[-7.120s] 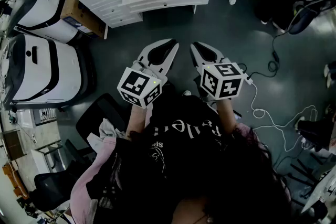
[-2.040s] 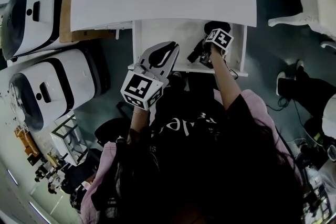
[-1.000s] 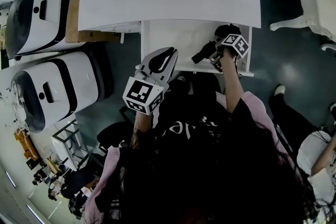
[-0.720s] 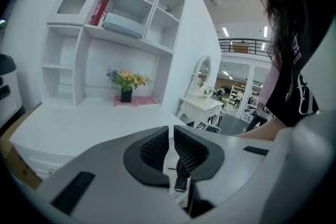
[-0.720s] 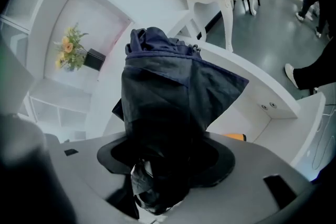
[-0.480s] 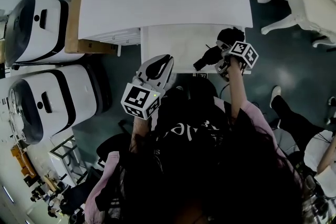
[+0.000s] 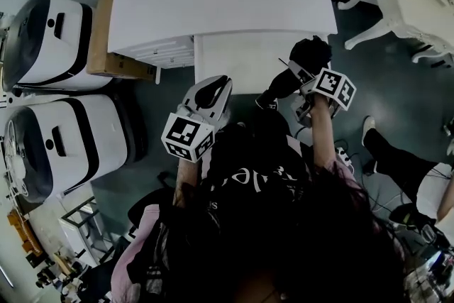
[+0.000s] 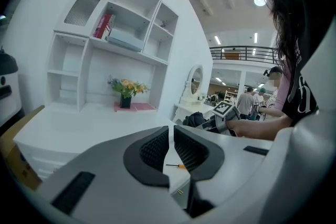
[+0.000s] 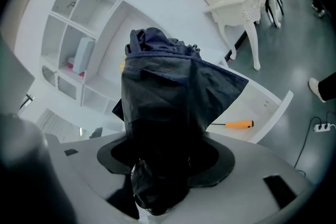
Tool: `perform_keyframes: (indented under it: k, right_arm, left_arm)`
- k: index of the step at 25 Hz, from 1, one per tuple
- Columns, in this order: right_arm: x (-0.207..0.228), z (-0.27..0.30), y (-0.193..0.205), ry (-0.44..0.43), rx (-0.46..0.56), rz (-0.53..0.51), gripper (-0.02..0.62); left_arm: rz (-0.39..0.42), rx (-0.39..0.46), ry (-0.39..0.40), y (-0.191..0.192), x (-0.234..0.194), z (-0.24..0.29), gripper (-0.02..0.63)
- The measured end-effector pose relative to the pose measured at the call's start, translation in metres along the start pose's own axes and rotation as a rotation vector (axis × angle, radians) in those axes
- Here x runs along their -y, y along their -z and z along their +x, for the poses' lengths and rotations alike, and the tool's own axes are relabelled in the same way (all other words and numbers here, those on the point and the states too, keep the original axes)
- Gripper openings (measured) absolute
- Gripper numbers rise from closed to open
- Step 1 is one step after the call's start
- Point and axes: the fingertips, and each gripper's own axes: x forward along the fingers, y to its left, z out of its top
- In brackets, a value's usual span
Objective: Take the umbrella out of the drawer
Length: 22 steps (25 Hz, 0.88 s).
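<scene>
Umbrella now up out of drawer: dark, folded, crumpled.

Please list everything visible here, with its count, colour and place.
umbrella: one, black, in the right gripper, by the drawer's right end
drawer: one, white, open, under the desk top
screwdriver: one, orange handle, in the drawer
desk: one, white, ahead
shelf unit: one, white, at the desk's back
flowers: one bunch, yellow, below the shelves
machines: two, white and black, left of the desk
box: one, brown, beside the desk's left end
dressing table: one, white, right of the desk
bystanders: a few, far behind
left gripper: one, grey, shut, empty, before the drawer
right gripper: one, grey, shut on the umbrella
</scene>
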Motion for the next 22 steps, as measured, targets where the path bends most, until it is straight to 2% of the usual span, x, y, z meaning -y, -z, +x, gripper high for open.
perform_keyframes:
  k: [10, 16, 22]
  right_arm:
    - [-0.066, -0.044, 0.104, -0.113, -0.010, -0.095, 0.283]
    - [-0.078, -0.068, 0.151, -0.104, -0.034, -0.149, 0.282]
    - [-0.078, -0.090, 0.171, -0.092, -0.043, -0.205, 0.282]
  left_arm:
    - [-0.005, 0.020, 0.056, 0.030, 0.012, -0.073, 0.040]
    - [-0.031, 0.012, 0.075, 0.050, 0.024, -0.103, 0.040]
    - [-0.029, 0.019, 0.110, 0.055, 0.051, -0.112, 0.040]
